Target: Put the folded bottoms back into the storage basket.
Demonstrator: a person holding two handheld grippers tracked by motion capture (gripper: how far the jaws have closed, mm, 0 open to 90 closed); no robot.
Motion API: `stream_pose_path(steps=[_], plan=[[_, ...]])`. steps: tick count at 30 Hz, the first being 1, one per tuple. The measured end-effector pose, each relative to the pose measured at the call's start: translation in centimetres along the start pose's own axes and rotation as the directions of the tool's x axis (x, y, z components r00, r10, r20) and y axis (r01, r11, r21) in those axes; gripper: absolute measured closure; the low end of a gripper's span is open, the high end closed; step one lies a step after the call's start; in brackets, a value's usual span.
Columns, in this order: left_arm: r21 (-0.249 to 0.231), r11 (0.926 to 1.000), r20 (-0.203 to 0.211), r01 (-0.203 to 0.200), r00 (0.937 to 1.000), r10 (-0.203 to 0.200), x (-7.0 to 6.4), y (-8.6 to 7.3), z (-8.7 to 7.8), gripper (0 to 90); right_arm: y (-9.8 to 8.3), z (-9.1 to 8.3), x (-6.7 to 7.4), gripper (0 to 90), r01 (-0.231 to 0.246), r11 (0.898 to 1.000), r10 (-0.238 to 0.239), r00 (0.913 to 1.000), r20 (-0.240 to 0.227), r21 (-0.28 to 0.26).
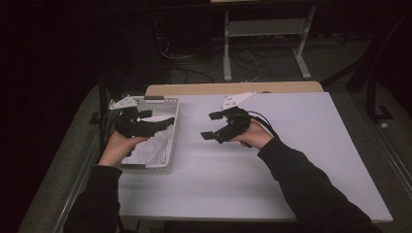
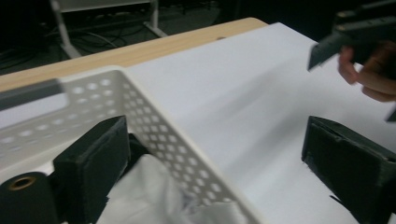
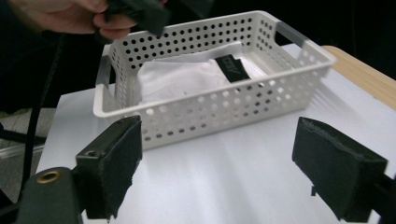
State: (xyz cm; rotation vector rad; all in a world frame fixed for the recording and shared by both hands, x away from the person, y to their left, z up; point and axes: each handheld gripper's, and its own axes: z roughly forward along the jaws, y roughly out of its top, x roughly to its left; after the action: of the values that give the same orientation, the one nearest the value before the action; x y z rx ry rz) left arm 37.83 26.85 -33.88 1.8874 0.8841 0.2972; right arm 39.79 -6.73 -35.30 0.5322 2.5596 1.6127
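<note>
White cloth (image 3: 180, 79) sits folded inside the basket (image 1: 171, 104) at your nine o'clock, so the drop looks done, both your left gripper (image 1: 158, 120) and right gripper (image 1: 210, 126) gaping empty, just withdrawal left.

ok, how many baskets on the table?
1. The basket sits at the table's left edge, under the left gripper, with white cloth inside. The right gripper hovers over bare table beside it.

A white table (image 1: 291, 165) carries a white perforated basket (image 1: 171, 104) at its left edge
</note>
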Motion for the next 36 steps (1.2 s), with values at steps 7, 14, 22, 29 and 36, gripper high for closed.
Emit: stream_pose_path(steps=[7,14,22,29,36], plan=[[-0.002,0.9978,0.040,-0.066,0.9970,0.066,-2.8,-0.5,1.1,0.0,-2.4,-2.8,-0.4,14.1,-0.037,0.999,0.037,0.9982,0.046,-0.010],[-0.010,0.9964,0.083,-0.084,0.9930,0.084,-4.6,-1.4,1.5,0.0,-4.5,-5.4,-0.5,5.3,-0.064,0.998,0.065,0.9931,0.098,-0.011],[-0.039,0.9919,0.138,-0.121,0.9825,0.125,-6.5,-2.7,1.1,0.0,-7.2,-9.1,-0.4,0.0,-0.099,0.995,0.100,0.9781,0.183,-0.012],[-0.054,0.9874,0.172,-0.149,0.9726,0.156,-7.5,-3.8,1.5,0.0,-9.4,-12.0,0.3,0.0,-0.117,0.993,0.118,0.9693,0.216,-0.018],[-0.050,0.9825,0.191,-0.179,0.9640,0.186,-8.4,-4.6,1.9,0.0,-11.3,-14.4,1.2,0.0,-0.128,0.991,0.130,0.9629,0.236,-0.027]])
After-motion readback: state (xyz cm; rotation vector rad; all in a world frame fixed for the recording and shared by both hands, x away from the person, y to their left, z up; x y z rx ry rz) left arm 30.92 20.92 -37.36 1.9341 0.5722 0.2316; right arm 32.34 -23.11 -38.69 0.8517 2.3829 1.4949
